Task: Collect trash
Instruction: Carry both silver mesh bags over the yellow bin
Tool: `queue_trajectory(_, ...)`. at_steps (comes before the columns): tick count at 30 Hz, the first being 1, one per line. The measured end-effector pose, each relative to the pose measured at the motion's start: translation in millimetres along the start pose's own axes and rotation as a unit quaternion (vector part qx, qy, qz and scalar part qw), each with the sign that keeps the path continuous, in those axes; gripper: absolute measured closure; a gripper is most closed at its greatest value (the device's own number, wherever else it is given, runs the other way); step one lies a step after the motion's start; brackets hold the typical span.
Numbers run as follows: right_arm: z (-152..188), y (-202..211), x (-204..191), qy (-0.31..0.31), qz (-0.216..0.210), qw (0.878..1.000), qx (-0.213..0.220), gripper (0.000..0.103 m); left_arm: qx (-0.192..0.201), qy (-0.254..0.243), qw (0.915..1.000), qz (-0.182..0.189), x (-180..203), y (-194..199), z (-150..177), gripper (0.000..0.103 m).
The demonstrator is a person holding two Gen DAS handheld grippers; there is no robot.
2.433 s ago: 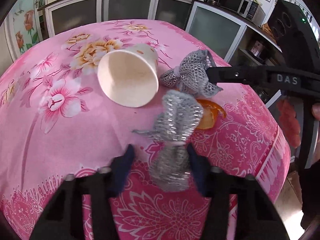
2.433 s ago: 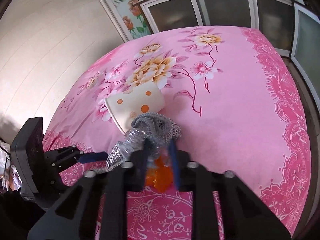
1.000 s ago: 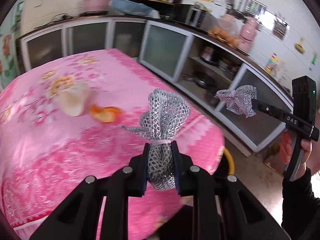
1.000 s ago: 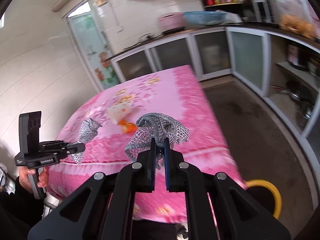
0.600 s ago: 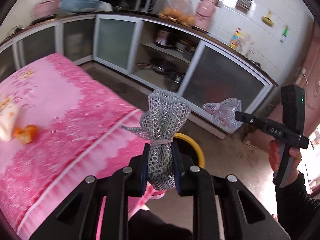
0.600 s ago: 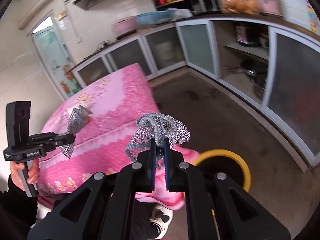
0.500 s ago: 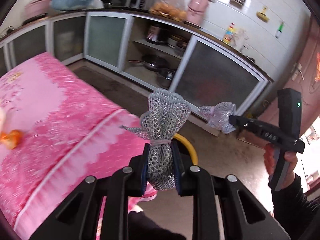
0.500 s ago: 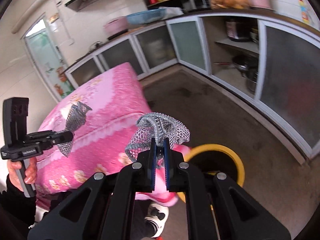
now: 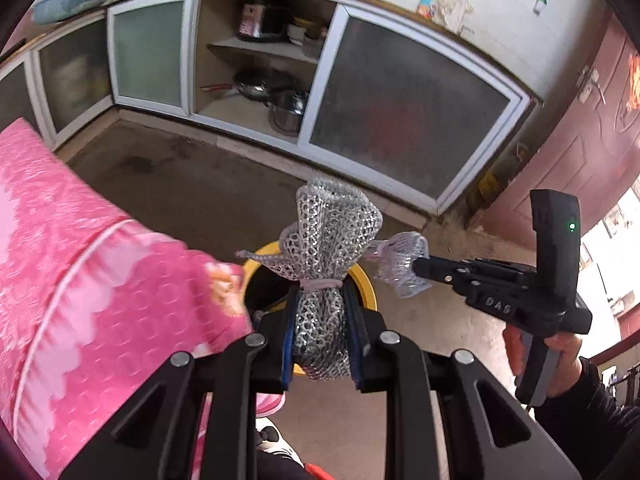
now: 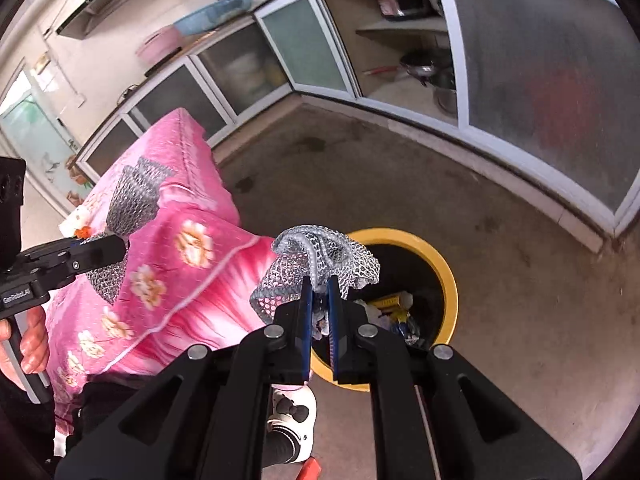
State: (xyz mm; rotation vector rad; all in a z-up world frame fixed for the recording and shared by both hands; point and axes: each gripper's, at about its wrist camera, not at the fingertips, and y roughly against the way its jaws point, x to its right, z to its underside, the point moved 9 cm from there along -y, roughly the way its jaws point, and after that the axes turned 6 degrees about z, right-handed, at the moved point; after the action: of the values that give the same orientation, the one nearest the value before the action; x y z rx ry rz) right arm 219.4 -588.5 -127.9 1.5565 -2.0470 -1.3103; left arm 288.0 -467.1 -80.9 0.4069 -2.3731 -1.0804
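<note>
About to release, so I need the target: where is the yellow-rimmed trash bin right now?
The yellow-rimmed trash bin stands on the floor beside the pink-clothed table, just ahead of and below the right gripper; in the left wrist view it sits behind the mesh bundle.

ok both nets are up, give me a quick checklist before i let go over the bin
1. Left gripper shut on the silver mesh net: ok.
2. Right gripper shut on the second mesh net: ok.
3. Yellow-rimmed bin open and below the right gripper's net: ok; trash already shows inside.
4. Left net above the bin opening: cannot tell; it lines up with the rim in the left wrist view, but the right wrist view shows it in front of the pink tablecloth.
5. The two nets apart from each other: ok; they only overlap in the left wrist view.
6. Table cleared: not ok; a cup and orange scrap remain.
</note>
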Motion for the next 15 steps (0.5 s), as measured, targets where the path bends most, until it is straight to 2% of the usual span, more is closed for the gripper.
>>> queue_trajectory(8,21,-36,31,-0.043,0.01,0.998,-0.033,0.097,-0.038,-0.011,0.9992,-0.012,4,-57,-8,0.084)
queue_trajectory(15,35,-59,41,-0.061,0.014,0.996,-0.056,0.097,-0.061,-0.006,0.9978,-0.023,4,-94,-9,0.083)
